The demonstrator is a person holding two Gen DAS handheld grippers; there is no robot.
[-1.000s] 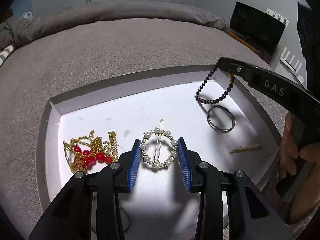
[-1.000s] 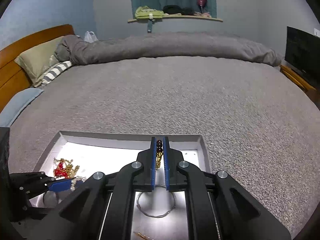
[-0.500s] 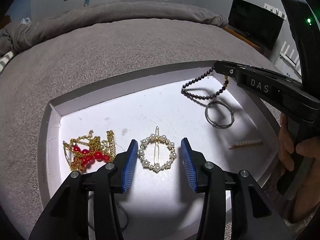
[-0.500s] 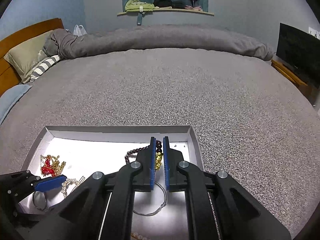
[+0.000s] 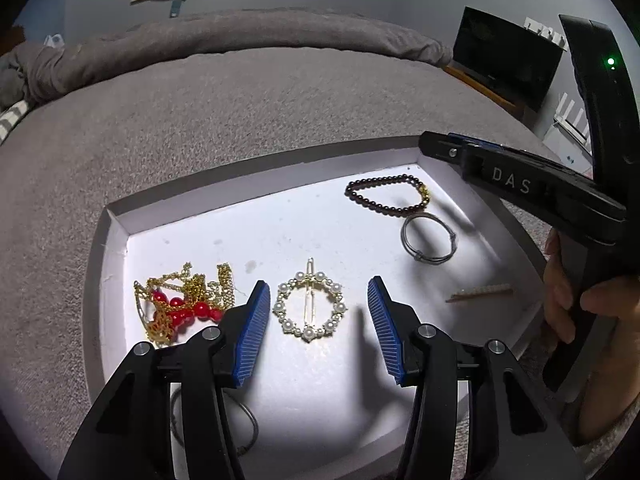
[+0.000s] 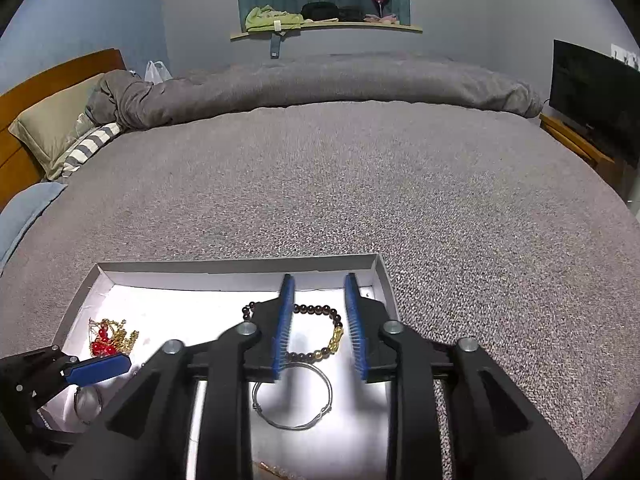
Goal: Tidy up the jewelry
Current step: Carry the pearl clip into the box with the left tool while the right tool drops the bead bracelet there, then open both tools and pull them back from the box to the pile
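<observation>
A shallow white box (image 5: 116,220) lies on the grey bed. In it lie a dark bead bracelet (image 5: 384,198) at the far right, a silver bangle (image 5: 428,236) beside it, a round pearl hair clip (image 5: 310,306), a tangle of gold chain with red beads (image 5: 180,304) and a thin pearl bar clip (image 5: 480,292). My left gripper (image 5: 318,320) is open, hovering with the pearl clip between its fingers. My right gripper (image 6: 318,324) is open above the bead bracelet (image 6: 316,334), which lies flat in the box (image 6: 240,266).
The grey bedspread (image 6: 360,180) surrounds the box. A folded duvet (image 6: 320,80) and pillows (image 6: 52,128) lie at the far side. A dark screen (image 6: 592,96) stands to the right. Another silver ring (image 5: 244,424) lies under my left gripper.
My right gripper has opened and let go of the dark bead bracelet, which now lies in the box's far right corner. My left gripper has opened wider.
</observation>
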